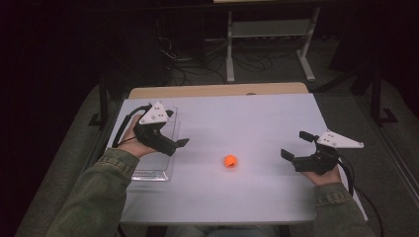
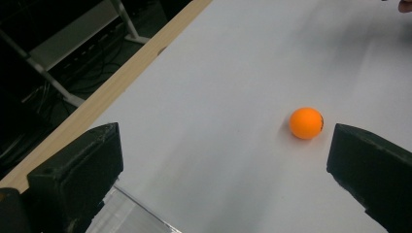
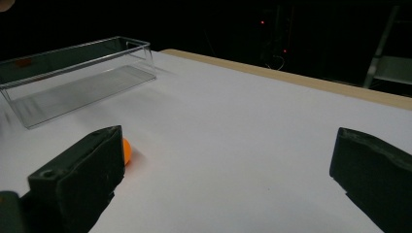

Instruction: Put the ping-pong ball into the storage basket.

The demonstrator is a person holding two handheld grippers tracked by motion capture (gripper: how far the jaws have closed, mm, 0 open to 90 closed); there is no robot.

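Note:
An orange ball [image 1: 230, 161] lies on the white table [image 1: 237, 118], near its middle. To its left my left gripper [image 1: 183, 142] hovers over a clear plastic tray [image 1: 153, 170], open and empty. In the left gripper view the ball [image 2: 306, 123] rests just inside the right jaw, a little beyond the tips. My right gripper [image 1: 295, 145] stands open and empty at the right side of the table, pointing left. In the right gripper view the ball [image 3: 127, 151] peeks out from behind the left jaw, and the tray [image 3: 73, 73] stands farther off at the upper left.
The table's far edge [image 1: 217, 90] is a bare wooden strip. Beyond it, on the dark floor, stand a white metal frame [image 1: 269, 37] and tangled cables [image 1: 197, 64]. White surface stretches open between the ball and the right gripper.

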